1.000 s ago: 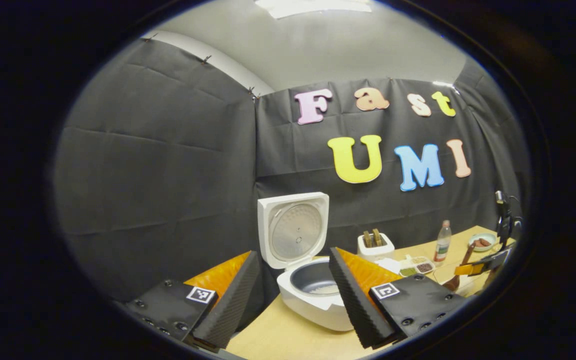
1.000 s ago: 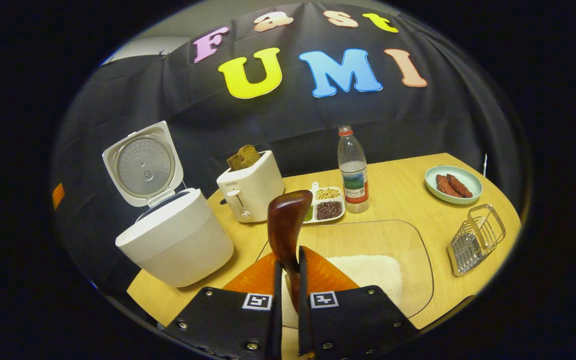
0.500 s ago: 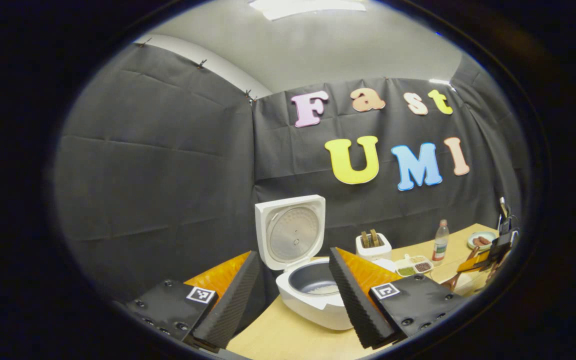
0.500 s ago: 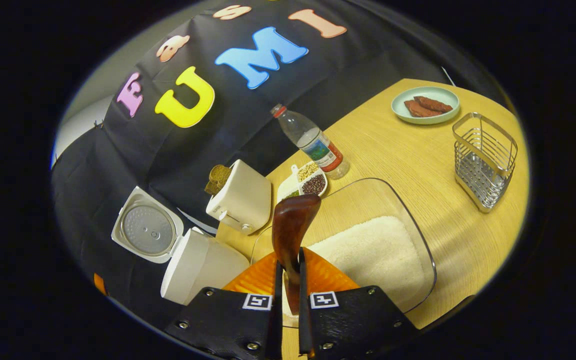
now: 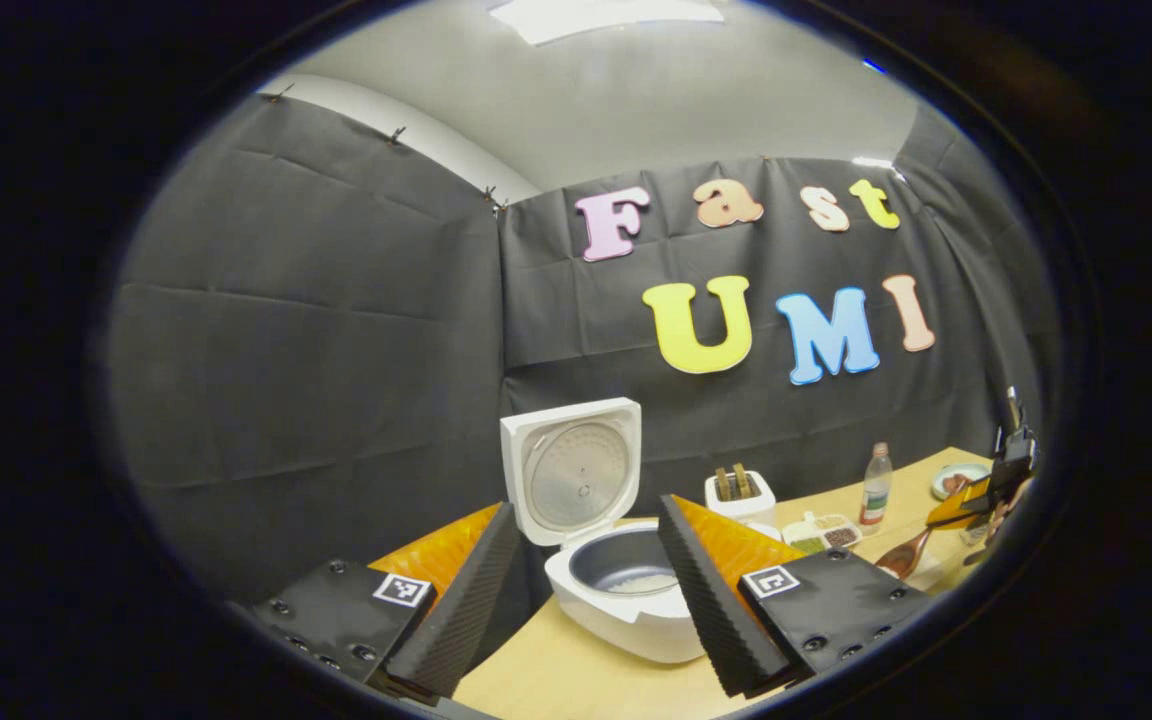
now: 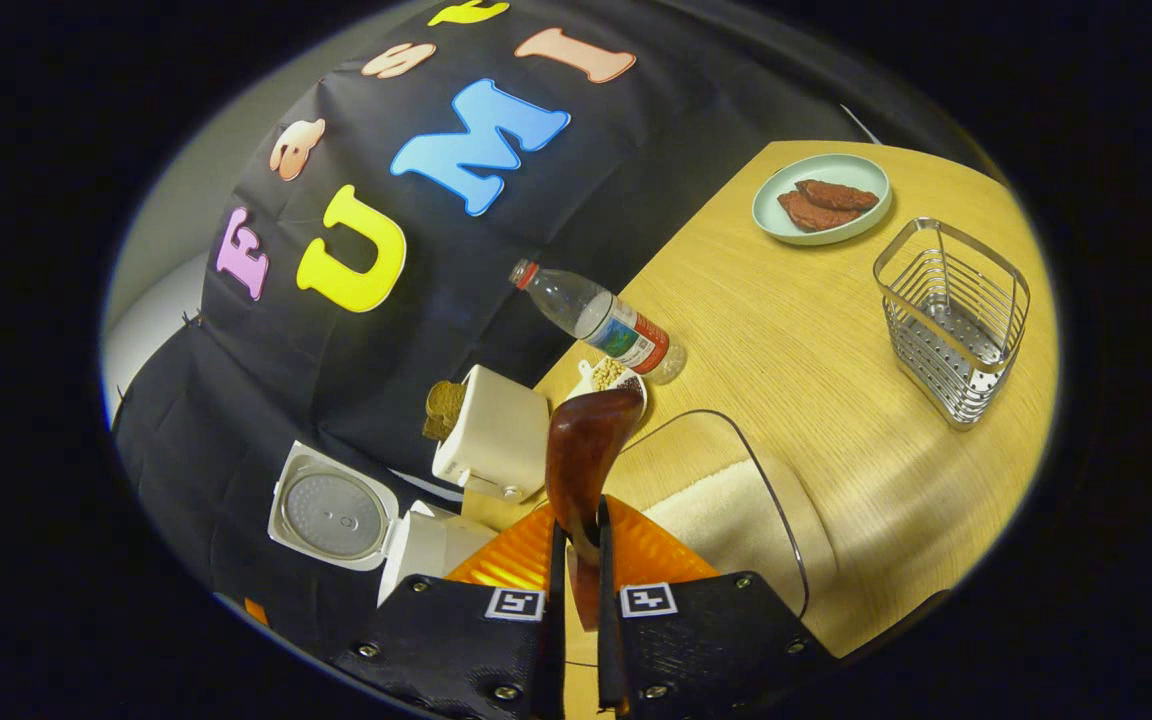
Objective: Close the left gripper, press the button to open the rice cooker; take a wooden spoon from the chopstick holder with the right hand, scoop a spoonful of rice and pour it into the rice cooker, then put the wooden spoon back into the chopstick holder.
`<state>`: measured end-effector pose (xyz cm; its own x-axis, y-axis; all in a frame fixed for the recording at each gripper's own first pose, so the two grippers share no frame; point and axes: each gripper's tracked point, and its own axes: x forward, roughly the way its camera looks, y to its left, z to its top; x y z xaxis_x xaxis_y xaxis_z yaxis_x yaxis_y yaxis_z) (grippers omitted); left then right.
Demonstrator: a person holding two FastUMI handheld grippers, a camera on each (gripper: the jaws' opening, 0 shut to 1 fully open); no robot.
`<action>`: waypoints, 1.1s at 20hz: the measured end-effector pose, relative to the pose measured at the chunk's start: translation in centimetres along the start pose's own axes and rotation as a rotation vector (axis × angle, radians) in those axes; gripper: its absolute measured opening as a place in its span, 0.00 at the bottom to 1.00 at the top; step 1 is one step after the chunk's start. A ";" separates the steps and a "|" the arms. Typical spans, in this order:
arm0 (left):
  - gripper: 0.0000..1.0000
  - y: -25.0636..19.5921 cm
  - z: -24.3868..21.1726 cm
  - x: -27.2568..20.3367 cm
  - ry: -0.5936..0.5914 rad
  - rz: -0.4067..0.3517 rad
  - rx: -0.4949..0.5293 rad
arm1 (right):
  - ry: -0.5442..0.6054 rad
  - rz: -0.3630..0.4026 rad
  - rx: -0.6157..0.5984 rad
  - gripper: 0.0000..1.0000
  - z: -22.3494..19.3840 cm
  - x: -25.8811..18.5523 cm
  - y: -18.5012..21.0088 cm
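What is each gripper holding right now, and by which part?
The right gripper is shut on the wooden spoon, gripping its handle, with the bowl sticking out ahead. The left gripper is open and holds nothing.

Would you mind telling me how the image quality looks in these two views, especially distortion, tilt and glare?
Left gripper view: sharp, level, straight lines bowed by the fisheye; a bright ceiling light glares at the top; the rice cooker is evenly lit. Right gripper view: strongly tilted, so the table slants and the bottle looks tipped; the wooden spoon close to the lens is slightly soft.
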<state>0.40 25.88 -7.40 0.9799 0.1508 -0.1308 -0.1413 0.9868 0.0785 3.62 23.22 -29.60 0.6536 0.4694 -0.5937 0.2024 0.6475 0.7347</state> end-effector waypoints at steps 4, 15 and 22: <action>0.90 -0.5 -0.5 0.7 0.006 -0.011 -0.021 | -0.019 0.046 0.059 0.13 1.7 -0.7 1.6; 0.98 1.4 -1.4 1.8 0.001 -0.001 -0.063 | -0.027 0.152 0.153 0.13 2.9 -0.3 8.2; 0.98 3.8 -3.0 1.6 0.010 0.030 -0.078 | -0.008 0.210 0.110 0.13 2.3 1.8 14.4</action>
<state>1.05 30.07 -10.28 0.9736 0.1810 -0.1393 -0.1820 0.9833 0.0054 9.40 32.03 -19.32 0.6954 0.5819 -0.4217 0.1391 0.4667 0.8734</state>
